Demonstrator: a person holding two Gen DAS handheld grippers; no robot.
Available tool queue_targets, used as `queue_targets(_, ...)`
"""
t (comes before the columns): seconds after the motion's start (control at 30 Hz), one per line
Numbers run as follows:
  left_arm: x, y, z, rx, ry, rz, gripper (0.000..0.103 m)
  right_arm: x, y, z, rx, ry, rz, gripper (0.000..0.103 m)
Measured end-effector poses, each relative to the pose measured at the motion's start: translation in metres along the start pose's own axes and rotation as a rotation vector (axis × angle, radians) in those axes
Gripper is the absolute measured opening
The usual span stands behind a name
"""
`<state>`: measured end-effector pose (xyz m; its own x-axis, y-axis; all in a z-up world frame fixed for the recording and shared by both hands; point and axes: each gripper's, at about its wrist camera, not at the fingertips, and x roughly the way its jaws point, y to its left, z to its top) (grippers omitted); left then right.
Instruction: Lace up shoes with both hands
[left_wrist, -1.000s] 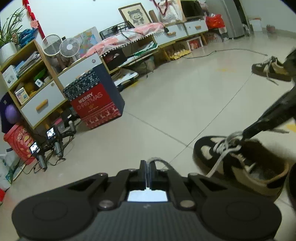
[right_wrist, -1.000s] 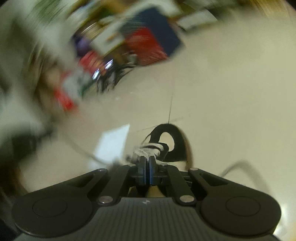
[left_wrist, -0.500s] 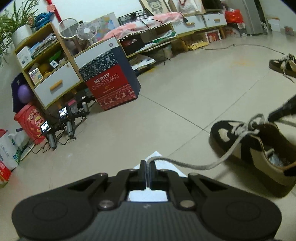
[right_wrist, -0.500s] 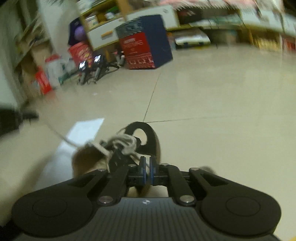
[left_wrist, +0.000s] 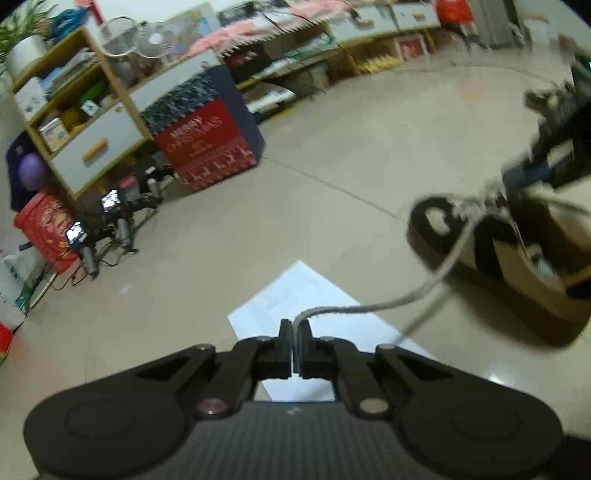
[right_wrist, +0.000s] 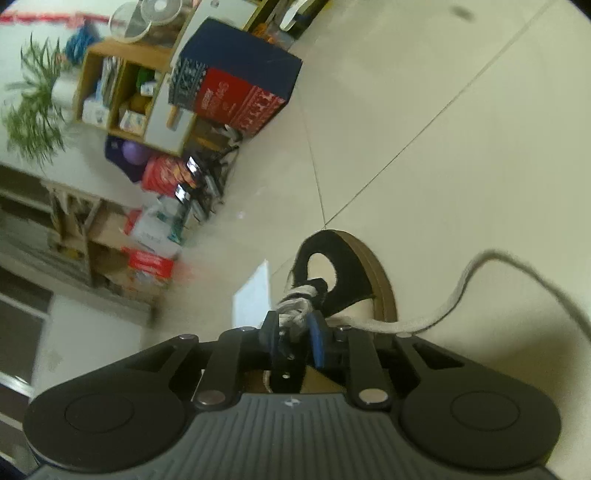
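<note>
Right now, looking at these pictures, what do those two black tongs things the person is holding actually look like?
Both look alike: matte black plastic. The left tongs have a ribbed, carbon-patterned body, two round discs at the sides, and angled link arms with silver rivets running to two narrow fingers. The right tongs have the same build, with a blue pad on one finger. No cables, sleeves or hands show.

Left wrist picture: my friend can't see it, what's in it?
The left gripper pinches a grey shoelace running to a black-and-tan sneaker on the tiled floor. A white paper lies beneath.
</note>
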<state>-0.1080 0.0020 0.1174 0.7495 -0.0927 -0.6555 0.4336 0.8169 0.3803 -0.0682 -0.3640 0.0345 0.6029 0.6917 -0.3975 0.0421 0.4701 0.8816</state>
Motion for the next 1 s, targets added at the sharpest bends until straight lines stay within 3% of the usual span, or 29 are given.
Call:
queue_targets(0.1,0.006,-0.003,-0.007,0.027,0.042,-0.024,0.007,-0.007,-0.005,0.001,0.046,-0.008,0.069,0.021)
queue_targets(0.27,0.012,0.0,-0.012,0.024,0.086,-0.047,0.01,-0.01,-0.002,0.014,-0.008,-0.027,-0.033,0.023)
queue_targets(0.33,0.014,-0.001,-0.013,0.057,0.103,-0.067,0.035,-0.005,0.008,0.019,-0.047,-0.008,-0.037,0.024)
queue_targets(0.4,0.009,-0.002,-0.013,0.091,0.079,-0.078,0.05,0.008,0.018,0.023,-0.102,0.038,-0.08,0.024)
queue_targets(0.43,0.006,-0.002,-0.013,0.108,0.066,-0.083,0.051,0.014,0.021,0.024,-0.128,0.058,-0.118,0.024)
queue_targets(0.47,0.003,0.0,-0.009,0.089,0.05,-0.115,0.051,0.017,0.027,0.022,-0.163,0.064,-0.154,0.021)
queue_targets(0.5,-0.001,0.002,-0.006,0.072,0.033,-0.146,0.052,0.018,0.031,0.02,-0.202,0.061,-0.168,0.008)
queue_targets(0.6,-0.007,-0.005,0.01,0.087,-0.032,-0.278,0.06,0.013,0.05,0.009,-0.33,0.054,-0.158,0.004)
queue_targets(0.7,-0.009,-0.022,0.024,0.209,-0.084,-0.275,0.07,0.007,0.073,-0.008,-0.532,0.039,-0.228,0.004)
queue_targets(0.8,0.001,-0.03,0.034,0.242,-0.099,-0.315,0.071,0.008,0.092,-0.035,-0.819,-0.039,-0.346,0.001)
queue_targets(0.9,0.011,-0.036,0.035,0.269,-0.083,-0.321,0.071,0.012,0.096,-0.054,-0.999,-0.071,-0.433,0.001)
queue_targets(1.0,0.017,-0.035,0.034,0.286,-0.055,-0.326,0.07,0.007,0.091,-0.051,-0.95,-0.065,-0.409,0.001)
